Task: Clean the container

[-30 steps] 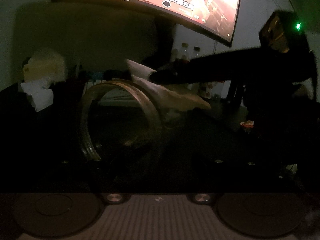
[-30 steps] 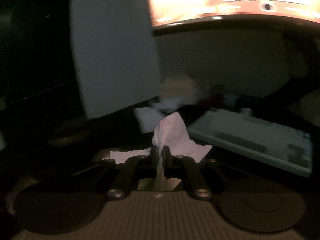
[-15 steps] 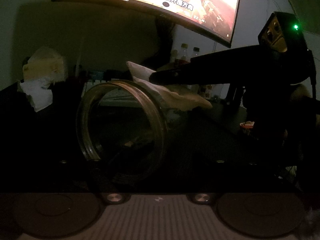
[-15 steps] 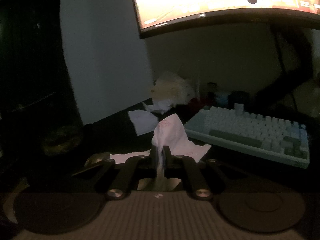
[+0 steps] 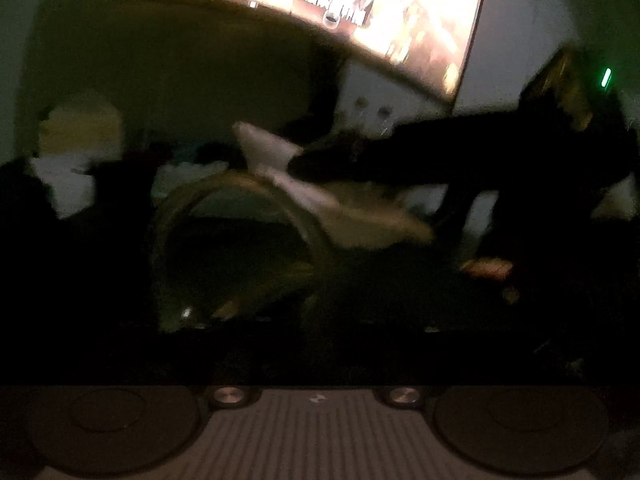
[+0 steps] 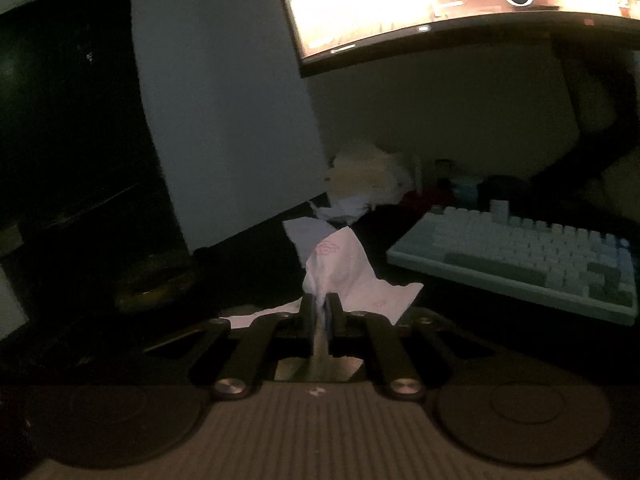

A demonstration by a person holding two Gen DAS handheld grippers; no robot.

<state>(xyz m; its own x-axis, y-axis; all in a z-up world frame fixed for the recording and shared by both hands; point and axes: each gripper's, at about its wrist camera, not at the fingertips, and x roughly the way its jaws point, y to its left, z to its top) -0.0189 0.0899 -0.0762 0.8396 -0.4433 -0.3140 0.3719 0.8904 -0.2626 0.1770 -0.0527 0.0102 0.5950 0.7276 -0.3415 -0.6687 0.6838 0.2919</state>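
Observation:
A clear glass jar lies in front of my left gripper, its round mouth facing the camera; the left fingers are lost in the dark, so I cannot tell their grip. My right gripper is shut on a white tissue with a pink print. In the left wrist view the right gripper reaches in from the right and holds the tissue against the jar's upper right rim.
A lit curved monitor hangs above the dark desk. A pale keyboard lies at right. Crumpled tissues and a bag sit at the back. A dark glass object stands at left.
The right gripper with the tissue has dropped back down onto the jar's upper right rim. The left wrist view has blurred and the jar shifted slightly.

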